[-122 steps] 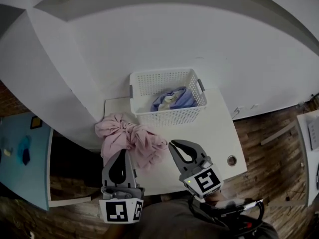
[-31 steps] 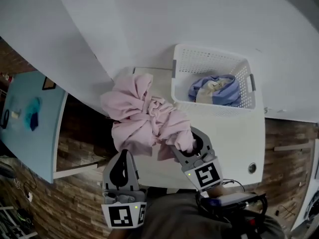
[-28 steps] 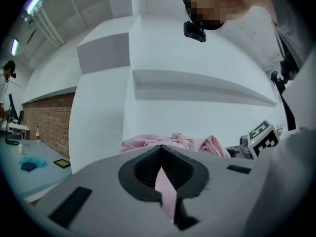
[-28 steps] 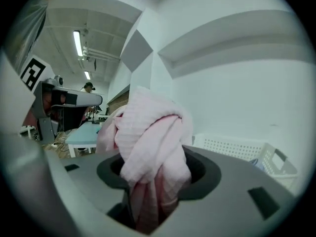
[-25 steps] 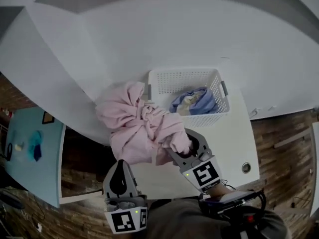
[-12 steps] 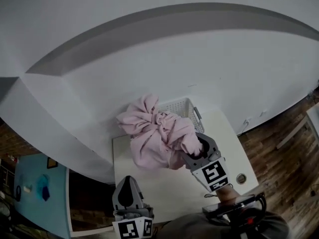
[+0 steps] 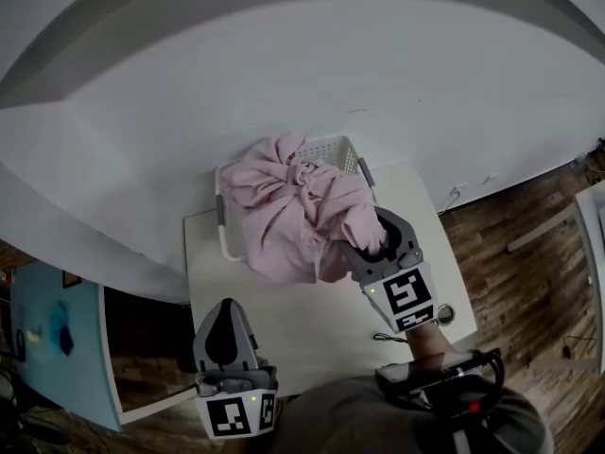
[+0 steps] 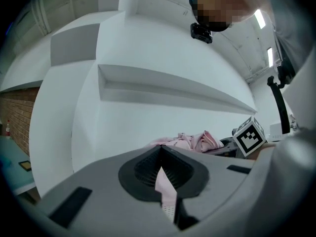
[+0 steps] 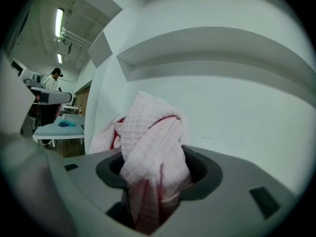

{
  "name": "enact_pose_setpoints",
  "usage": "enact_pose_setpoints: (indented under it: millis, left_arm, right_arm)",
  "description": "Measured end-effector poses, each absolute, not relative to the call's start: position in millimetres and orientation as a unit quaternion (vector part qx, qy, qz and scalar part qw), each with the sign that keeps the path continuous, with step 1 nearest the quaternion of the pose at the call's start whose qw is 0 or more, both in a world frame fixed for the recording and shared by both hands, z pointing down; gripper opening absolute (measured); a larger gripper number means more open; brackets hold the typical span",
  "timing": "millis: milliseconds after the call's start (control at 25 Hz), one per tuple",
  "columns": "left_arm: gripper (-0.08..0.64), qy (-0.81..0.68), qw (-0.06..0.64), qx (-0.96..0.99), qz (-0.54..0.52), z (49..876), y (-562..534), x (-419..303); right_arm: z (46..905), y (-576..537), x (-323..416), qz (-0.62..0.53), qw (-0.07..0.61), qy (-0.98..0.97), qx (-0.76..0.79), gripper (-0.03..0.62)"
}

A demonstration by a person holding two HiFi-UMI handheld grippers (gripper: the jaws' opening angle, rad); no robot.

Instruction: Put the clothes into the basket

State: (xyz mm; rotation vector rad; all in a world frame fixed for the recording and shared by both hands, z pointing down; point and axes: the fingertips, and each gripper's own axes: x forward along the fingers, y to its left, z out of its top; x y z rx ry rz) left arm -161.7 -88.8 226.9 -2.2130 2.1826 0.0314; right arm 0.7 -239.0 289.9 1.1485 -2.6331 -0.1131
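Right gripper (image 7: 376, 237): jaws clamped on pink garment (image 7: 284, 216) (bundle hangs over the basket (image 7: 338, 148)).
Left gripper (image 7: 225, 315): jaws together, nothing gripped, above white table (image 7: 312, 334).

I'm seeing the head view dim and greyish, with the white wall (image 7: 397, 83) bending hard toward the frame edges. In the right gripper view the ceiling strip lights (image 9: 59, 22) are glaring, and both gripper views are darkening to black corners. The pink cloth (image 9: 153, 152) is reading sharp, while the nearest jaw plastic is smearing soft.
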Motion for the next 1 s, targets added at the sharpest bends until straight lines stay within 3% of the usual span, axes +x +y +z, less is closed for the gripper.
enact_pose_setpoints:
  millis: [200, 1000]
  left_arm:
    - [0.009, 0.704, -0.016, -0.71, 0.006, 249.8, -117.8, -173.9]
    - [0.009, 0.69, -0.005, -0.724, 0.017, 242.7, -122.0, -159.4]
  right_arm:
    - [307.6, -274.2, -12.9, 0.023, 0.129, -0.916, 0.378, 0.341]
    - [298.8, -260.3, 7.2, 0.021, 0.092, -0.913, 0.396, 0.302]
